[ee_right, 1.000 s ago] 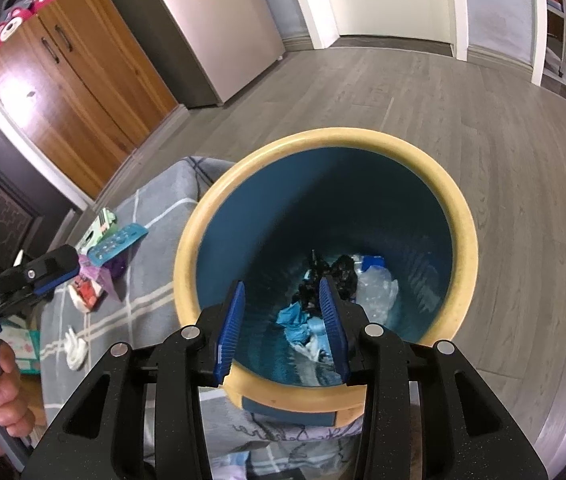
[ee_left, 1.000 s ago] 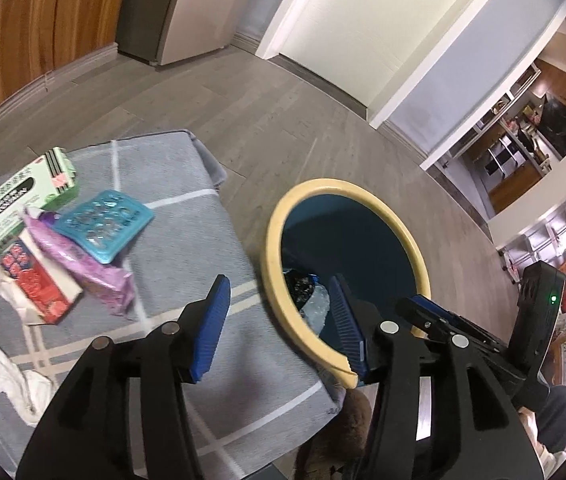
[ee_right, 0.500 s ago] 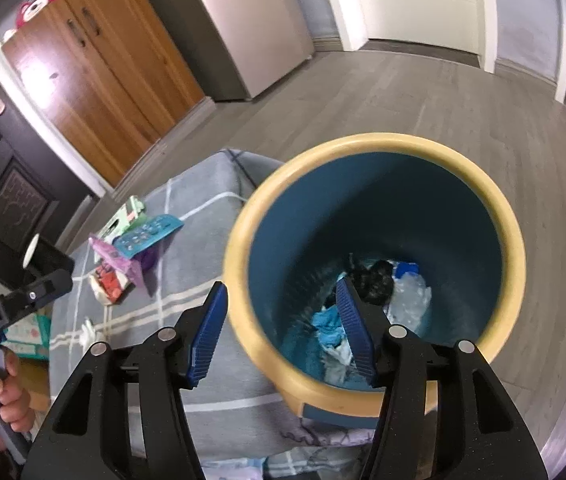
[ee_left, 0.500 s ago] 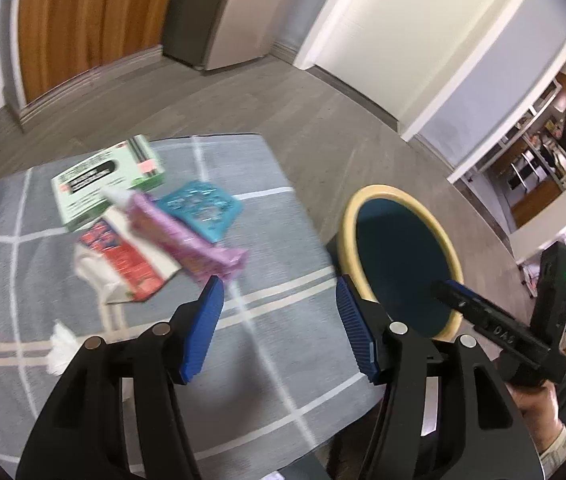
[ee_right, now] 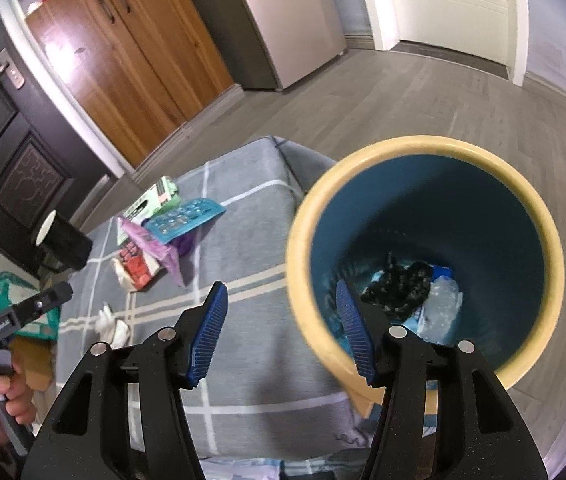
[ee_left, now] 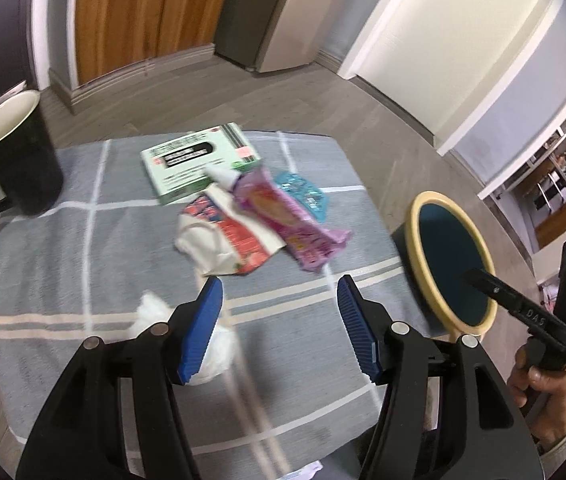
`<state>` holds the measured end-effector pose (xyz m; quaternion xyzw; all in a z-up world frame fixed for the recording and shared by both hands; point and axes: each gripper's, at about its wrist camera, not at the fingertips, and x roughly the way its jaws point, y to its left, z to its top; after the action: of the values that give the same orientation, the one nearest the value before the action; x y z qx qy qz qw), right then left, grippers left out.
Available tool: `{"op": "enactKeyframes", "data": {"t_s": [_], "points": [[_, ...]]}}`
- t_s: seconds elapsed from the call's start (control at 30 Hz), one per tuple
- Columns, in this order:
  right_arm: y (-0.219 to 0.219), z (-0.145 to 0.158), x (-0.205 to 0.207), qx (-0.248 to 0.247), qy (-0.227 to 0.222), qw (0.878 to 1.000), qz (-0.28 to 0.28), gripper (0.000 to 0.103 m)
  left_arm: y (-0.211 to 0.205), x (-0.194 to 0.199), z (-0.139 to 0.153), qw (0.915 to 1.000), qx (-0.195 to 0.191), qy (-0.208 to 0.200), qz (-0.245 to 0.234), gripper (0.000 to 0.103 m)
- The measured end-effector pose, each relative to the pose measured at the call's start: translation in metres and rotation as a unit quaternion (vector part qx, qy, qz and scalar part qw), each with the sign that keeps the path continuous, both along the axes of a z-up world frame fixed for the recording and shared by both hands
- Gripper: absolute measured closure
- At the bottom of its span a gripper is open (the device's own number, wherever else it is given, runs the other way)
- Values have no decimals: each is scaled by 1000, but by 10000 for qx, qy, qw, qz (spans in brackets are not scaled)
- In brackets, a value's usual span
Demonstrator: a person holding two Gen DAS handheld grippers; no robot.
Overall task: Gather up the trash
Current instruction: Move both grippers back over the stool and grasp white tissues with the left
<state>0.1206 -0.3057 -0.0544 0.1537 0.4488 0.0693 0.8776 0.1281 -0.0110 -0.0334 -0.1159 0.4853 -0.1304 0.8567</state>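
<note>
Grey checked cloth [ee_left: 63, 280] is spreading out under my left gripper [ee_left: 279, 316], and on it the trash is lying in two lots. Nearest me is a crumpled white tissue [ee_left: 211, 344], just beside and partly behind my left-hand pad, low and to the left of the gap rather than inside it. Farther ahead, beyond the fingertips, a heap is sitting near the middle of the cloth: a purple wrapper [ee_left: 295, 216] with its long axis running diagonally from upper left to lower right, a red and white packet [ee_left: 239, 236] against it, a teal blister sheet [ee_left: 303, 196] behind it and a green box [ee_left: 199, 164] at the back. A black mug [ee_left: 15, 156] is standing well apart at the far left.

I am holding both pairs of jaws apart with nothing between the pads. My right gripper [ee_right: 283, 332] is hanging at the near rim of the blue bin [ee_right: 539, 216], one pad over the cloth and the other over the bin's mouth, where dark and pale scraps are already lying at the bottom. That bin is standing off the right edge of the cloth.

Judging from this, my left hand is the nearer one to everything left to collect. The tissue is closest, needing a small shift leftward; the wrapper, I think, wants my pads set across its narrow width, not along its length.
</note>
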Motion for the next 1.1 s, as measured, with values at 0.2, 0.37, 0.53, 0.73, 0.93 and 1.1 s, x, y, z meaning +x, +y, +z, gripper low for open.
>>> {"op": "enactKeyframes", "data": {"t_s": [0.2, 0.37, 0.53, 0.73, 0.93, 1.1], "points": [[20, 0, 5, -5, 4, 9998, 177, 45, 29, -6, -11, 9994, 179, 130, 274, 44], [38, -2, 8, -15, 21, 9994, 343, 45, 44, -7, -29, 9976, 375, 399, 427, 44], [52, -3, 11, -18, 36, 9989, 460, 45, 42, -7, -50, 9962, 512, 630, 312, 44], [72, -5, 17, -42, 54, 9978, 656, 45, 28, -6, -72, 9935, 735, 865, -34, 47], [98, -8, 26, -181, 43, 9949, 996, 45, 17, -11, -78, 9887, 1169, 863, -379, 89], [113, -6, 37, -214, -22, 9925, 1207, 45, 28, -10, -65, 9907, 1164, 685, -183, 93]]}}
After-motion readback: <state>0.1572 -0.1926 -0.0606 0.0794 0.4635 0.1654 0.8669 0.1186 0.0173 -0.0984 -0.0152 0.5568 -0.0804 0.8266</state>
